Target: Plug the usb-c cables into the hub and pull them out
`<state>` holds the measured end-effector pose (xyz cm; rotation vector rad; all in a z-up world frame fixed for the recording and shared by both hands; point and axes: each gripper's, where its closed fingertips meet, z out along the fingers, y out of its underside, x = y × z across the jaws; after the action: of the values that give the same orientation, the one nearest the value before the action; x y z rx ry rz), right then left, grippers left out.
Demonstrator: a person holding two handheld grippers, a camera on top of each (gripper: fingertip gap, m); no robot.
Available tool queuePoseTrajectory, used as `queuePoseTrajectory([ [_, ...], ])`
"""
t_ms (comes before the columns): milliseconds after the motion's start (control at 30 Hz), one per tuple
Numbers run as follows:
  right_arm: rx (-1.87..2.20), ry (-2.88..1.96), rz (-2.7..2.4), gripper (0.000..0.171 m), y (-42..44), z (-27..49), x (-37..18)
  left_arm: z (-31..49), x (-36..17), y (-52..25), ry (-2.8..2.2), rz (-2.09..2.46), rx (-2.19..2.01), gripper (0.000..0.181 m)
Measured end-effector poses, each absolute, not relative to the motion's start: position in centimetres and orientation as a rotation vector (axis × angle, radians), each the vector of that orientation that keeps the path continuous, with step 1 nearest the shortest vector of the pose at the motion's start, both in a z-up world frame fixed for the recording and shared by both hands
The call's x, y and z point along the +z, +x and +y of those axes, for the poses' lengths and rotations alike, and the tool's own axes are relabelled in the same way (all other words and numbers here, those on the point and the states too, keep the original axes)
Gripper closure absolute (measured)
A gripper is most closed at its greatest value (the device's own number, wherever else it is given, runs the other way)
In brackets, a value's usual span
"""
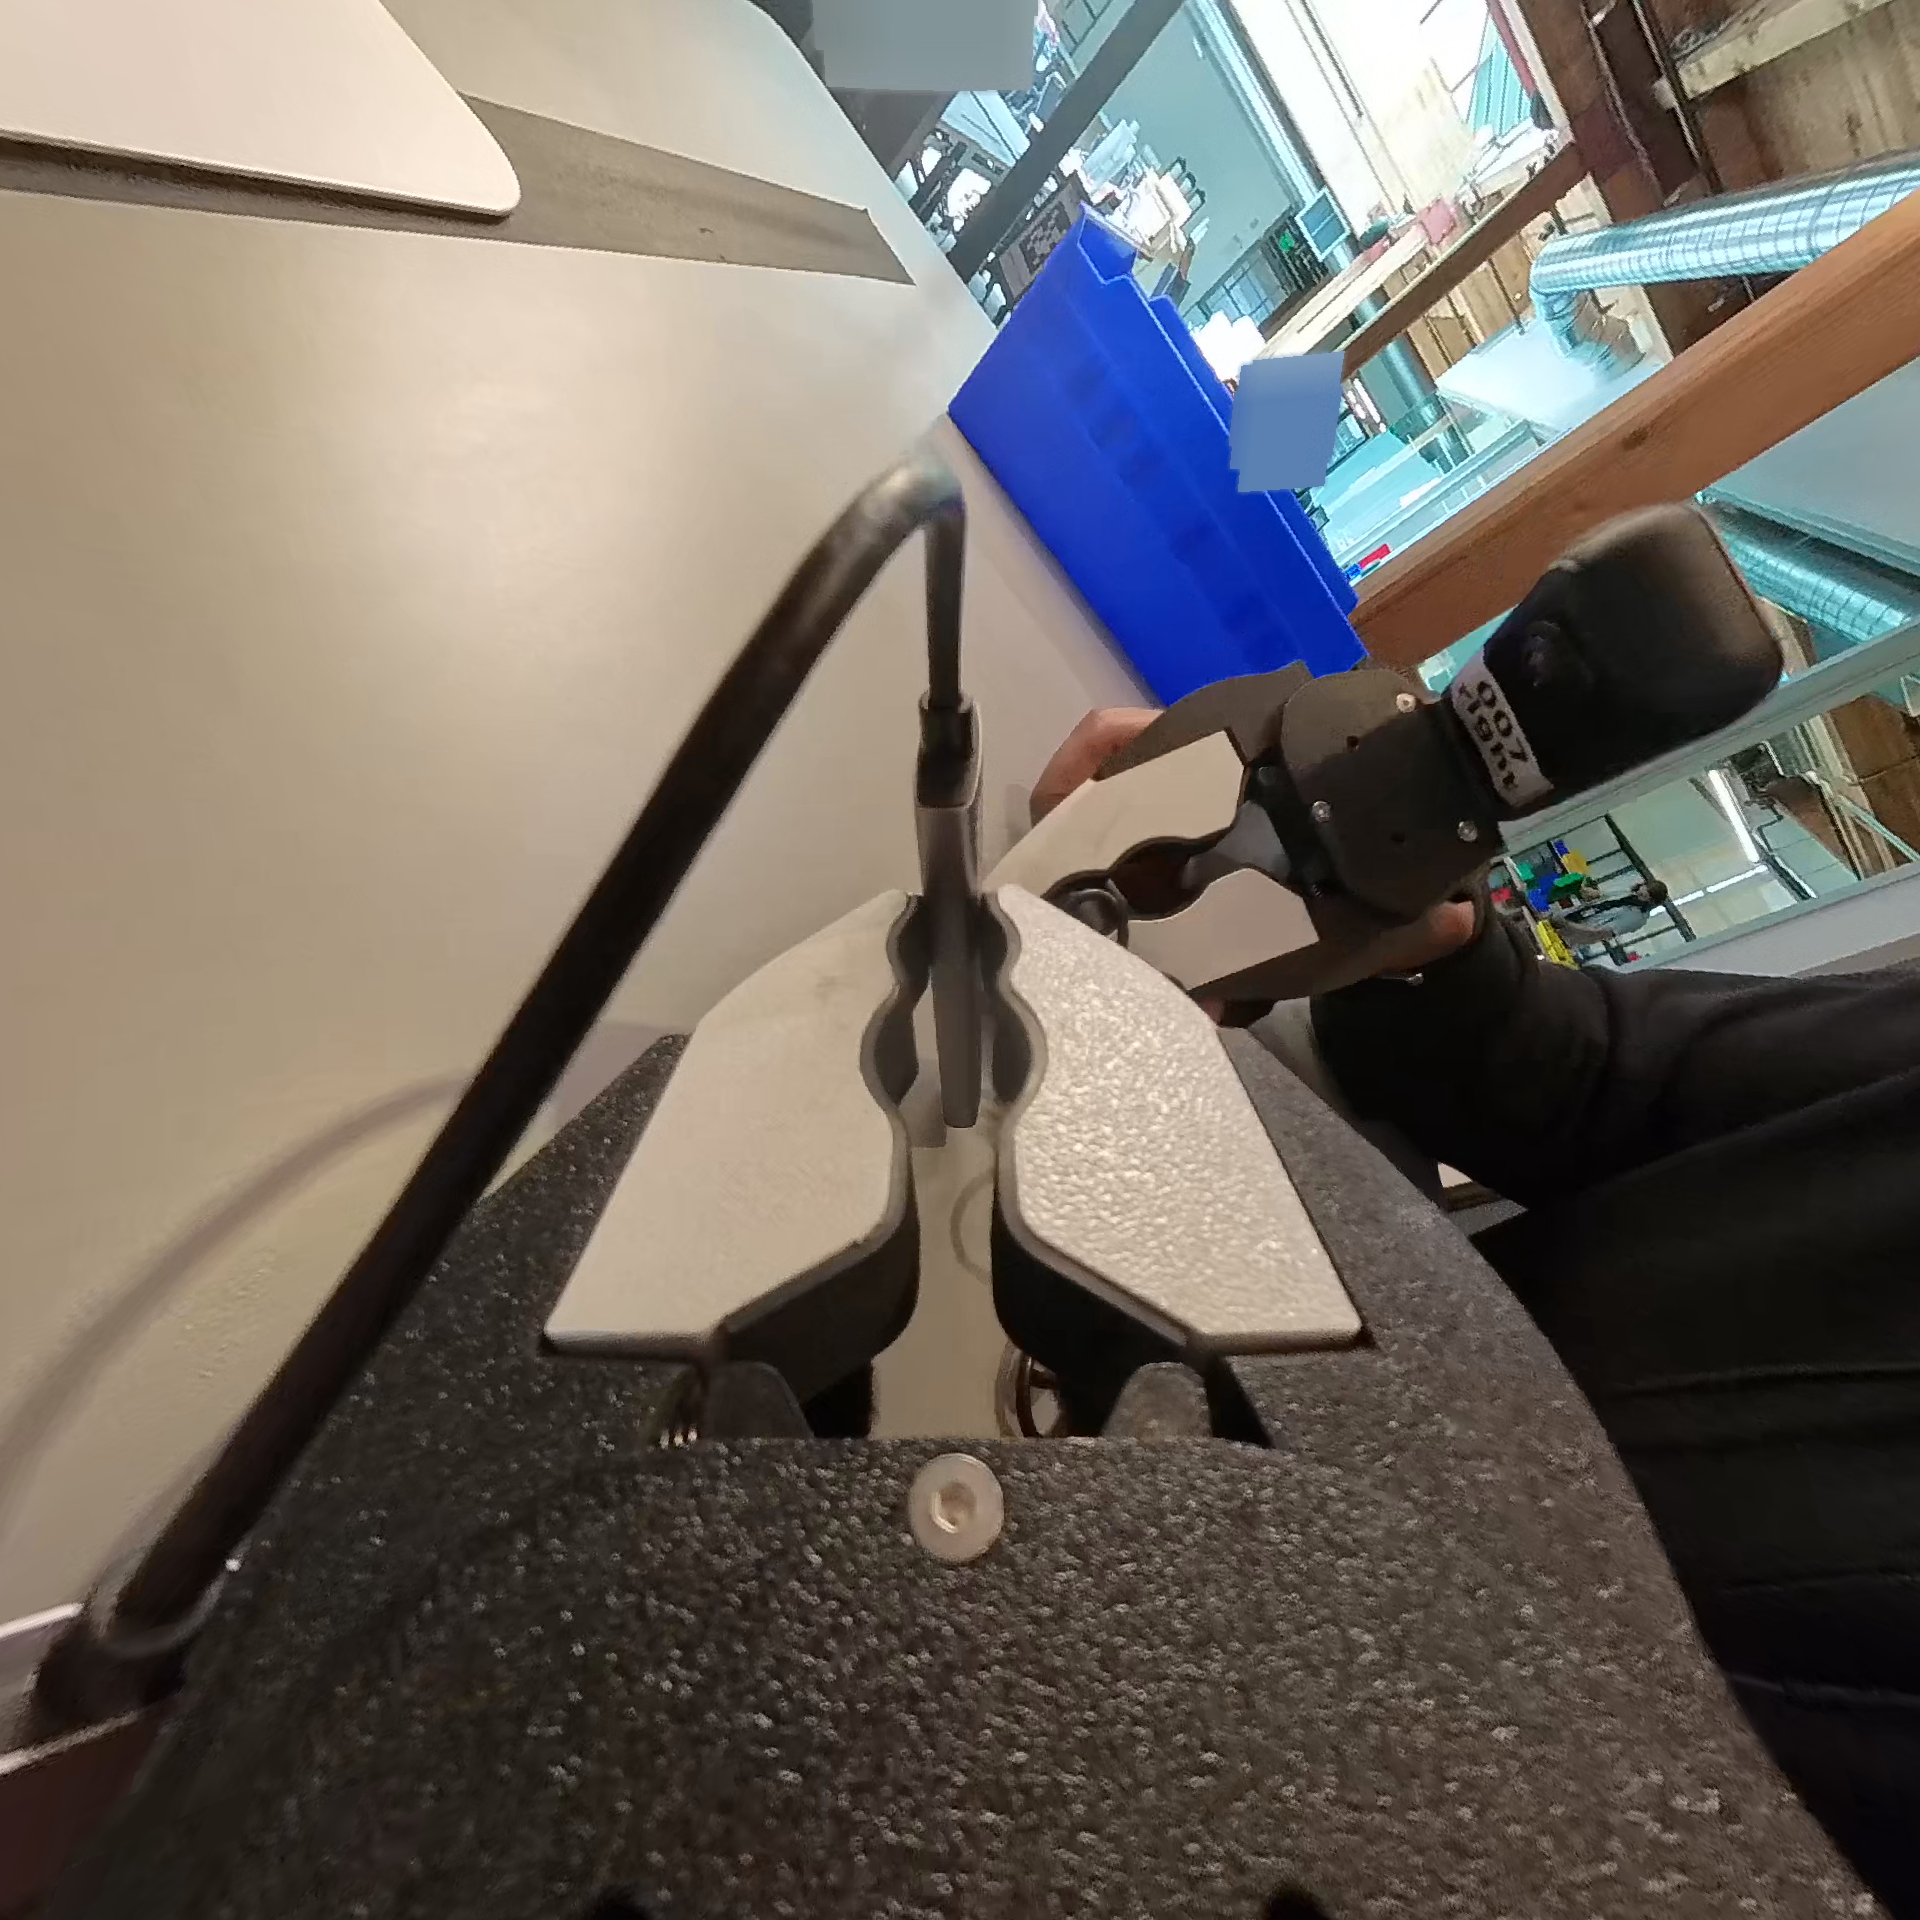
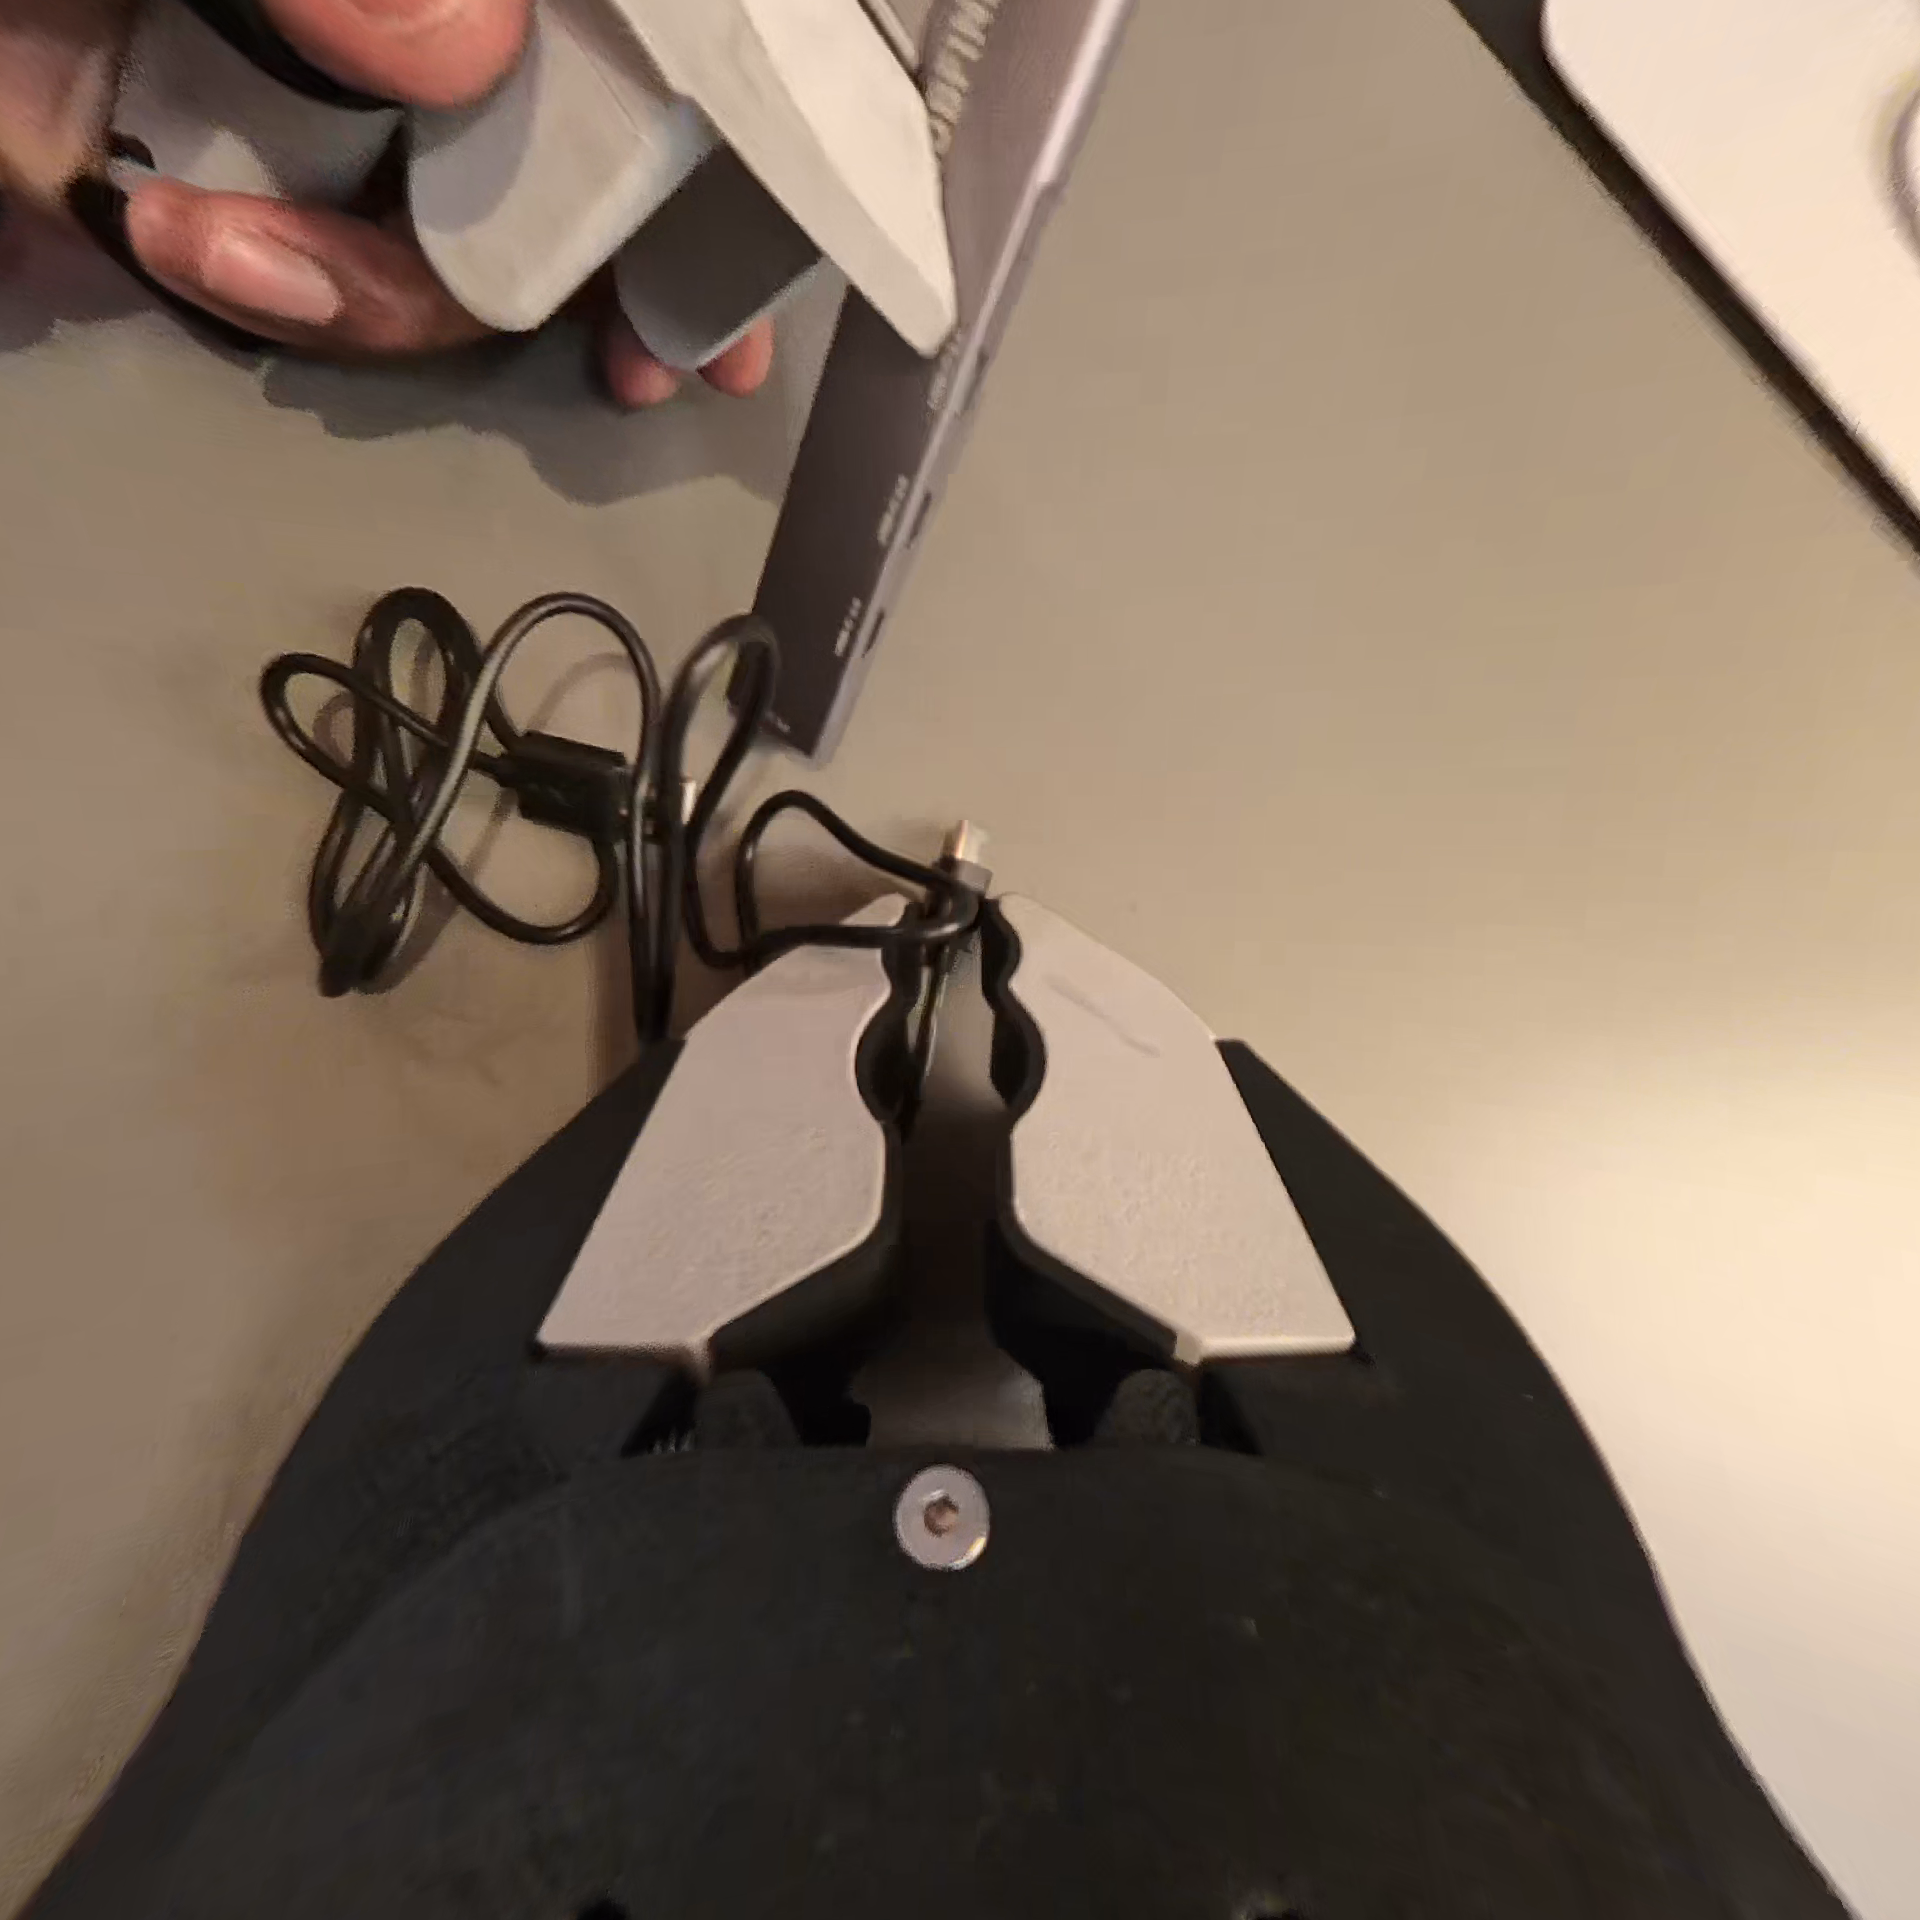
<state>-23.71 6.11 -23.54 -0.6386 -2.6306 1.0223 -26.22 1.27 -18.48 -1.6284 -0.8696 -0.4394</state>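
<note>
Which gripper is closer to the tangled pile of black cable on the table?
Right. The right gripper pinches a strand running from the tangled black cable pile, just left of its tips. The left gripper is farther, clamped on the flat grey hub.

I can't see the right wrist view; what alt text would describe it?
The right gripper pinches a thin black cable just behind its small metal plug, above a beige tabletop. Ahead, the left gripper, held in a person's hand, grasps a flat dark grey hub; the cable's slack lies tangled to the left.
</note>
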Motion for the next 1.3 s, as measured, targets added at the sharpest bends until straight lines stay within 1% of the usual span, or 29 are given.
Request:
queuePoseTrajectory([
  [33, 1.008, -0.594, -2.605, 0.161, -23.8, 5.9, -23.5, 1.4, -18.5, -26.0, -1.635, -0.860, -0.448, 0.171],
  [100, 0.990, -0.505, -2.573, 0.162, -23.9, 5.6, -23.3, 1.5, -18.4, -25.6, -1.644, -0.835, -0.469, 0.171],
  [200, 0.941, -0.302, -2.396, 0.162, -25.0, 5.5, -22.3, 1.6, -18.2, -25.3, -1.649, -0.809, -0.475, 0.171],
  [367, 1.051, -0.152, -2.124, 0.162, -25.6, 5.1, -19.1, 1.6, -16.0, -25.1, -1.602, -0.654, -0.365, 0.171],
  [467, 1.107, -0.129, -2.032, 0.162, -25.6, 5.3, -17.4, 1.9, -14.4, -24.6, -1.609, -0.479, -0.174, 0.171],
  [600, 1.192, -0.129, -1.995, 0.162, -25.0, 5.2, -16.1, 2.5, -13.3, -23.4, -1.655, -0.148, 0.271, 0.171],
  [700, 1.233, -0.126, -2.004, 0.162, -24.6, 5.2, -15.9, 3.3, -14.6, -22.7, -1.716, 0.072, 0.561, 0.171],
  [833, 1.222, -0.068, -2.020, 0.163, -24.0, 5.3, -16.3, 4.3, -16.0, -22.4, -1.754, 0.224, 0.771, 0.171],
  [933, 1.207, -0.040, -2.029, 0.163, -23.7, 5.5, -16.6, 4.9, -16.5, -22.2, -1.762, 0.311, 0.876, 0.171],
  [1100, 1.174, 0.009, -2.034, 0.163, -23.4, 5.9, -17.1, 4.6, -15.8, -22.7, -1.736, 0.339, 1.021, 0.171],
  [1300, 1.087, 0.068, -2.018, 0.163, -23.4, 6.1, -17.6, 4.7, -16.2, -22.7, -1.767, 0.394, 1.087, 0.171],
])
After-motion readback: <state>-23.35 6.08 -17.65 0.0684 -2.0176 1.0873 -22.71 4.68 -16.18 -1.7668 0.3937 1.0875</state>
